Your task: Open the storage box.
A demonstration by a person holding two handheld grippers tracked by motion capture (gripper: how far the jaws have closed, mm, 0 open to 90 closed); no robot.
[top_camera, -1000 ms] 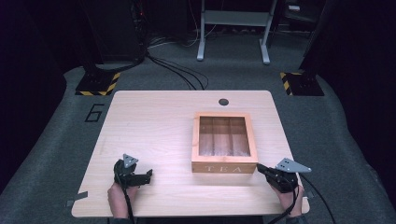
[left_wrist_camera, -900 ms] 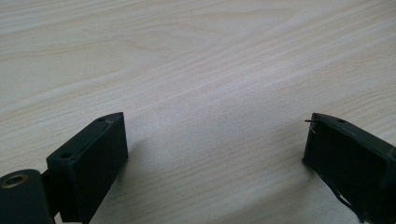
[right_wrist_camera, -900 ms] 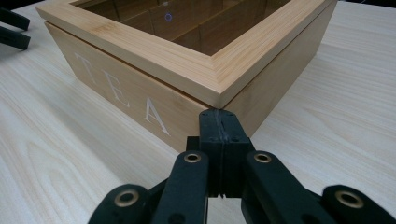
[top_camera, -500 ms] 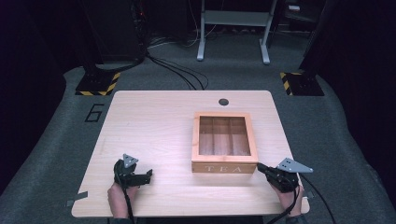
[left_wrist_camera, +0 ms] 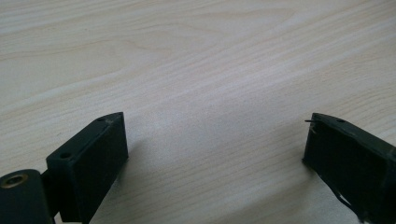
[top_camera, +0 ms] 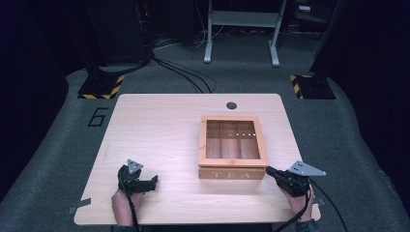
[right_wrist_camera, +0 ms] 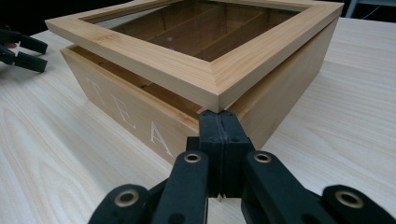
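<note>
A wooden tea box [top_camera: 232, 145] with a glass-window lid and "TEA" on its front stands right of the table's middle. My right gripper [top_camera: 269, 170] is shut, with its tip at the box's front right corner. In the right gripper view the closed jaws [right_wrist_camera: 219, 116] press under the lid's near corner, and the lid [right_wrist_camera: 187, 70] sits slightly raised, with a gap above the box wall. My left gripper [top_camera: 153, 181] rests open near the front left of the table. Its jaws [left_wrist_camera: 215, 140] are spread wide over bare wood with nothing between them.
The light wooden table [top_camera: 159, 125] has a dark cable hole [top_camera: 231, 105] near its far edge. Black stands with yellow-black striped bases [top_camera: 101, 86] and cables lie on the grey floor behind. My left gripper [right_wrist_camera: 21, 49] shows far off, left of the box.
</note>
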